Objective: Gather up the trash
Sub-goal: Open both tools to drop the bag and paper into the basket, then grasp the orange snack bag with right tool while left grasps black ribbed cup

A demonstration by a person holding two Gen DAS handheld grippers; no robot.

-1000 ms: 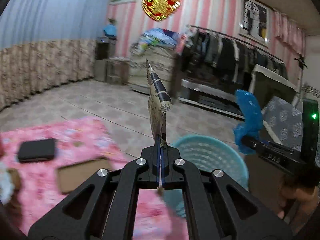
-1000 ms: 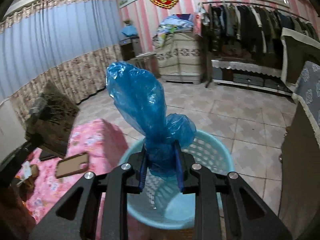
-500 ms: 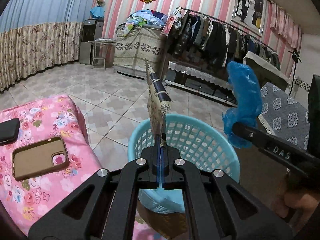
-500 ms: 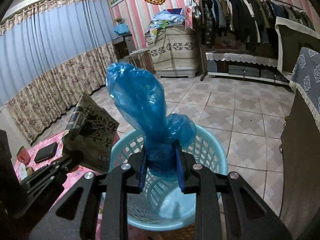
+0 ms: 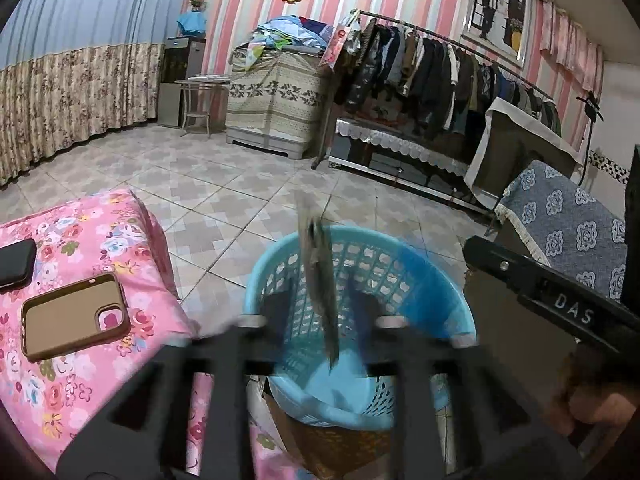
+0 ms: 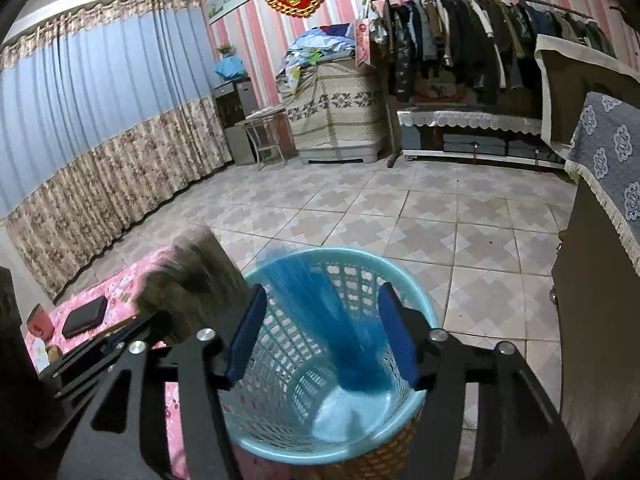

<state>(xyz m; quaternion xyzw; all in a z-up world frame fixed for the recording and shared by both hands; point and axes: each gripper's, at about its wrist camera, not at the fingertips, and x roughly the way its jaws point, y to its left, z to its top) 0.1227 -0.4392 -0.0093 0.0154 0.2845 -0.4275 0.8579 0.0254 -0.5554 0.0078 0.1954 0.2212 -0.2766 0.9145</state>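
Drop step: both hand-held grippers, left and right, released, wrapper and blue bag falling into basket; next fetch remaining trash.

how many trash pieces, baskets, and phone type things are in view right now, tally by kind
trash pieces: 2 (blue plastic bag, printed wrapper, both blurred, dropping into the basket)
baskets: 1 (light blue basket)
phone type things: 2 (brown phone case, black phone, both on the pink bedspread)
total: 5
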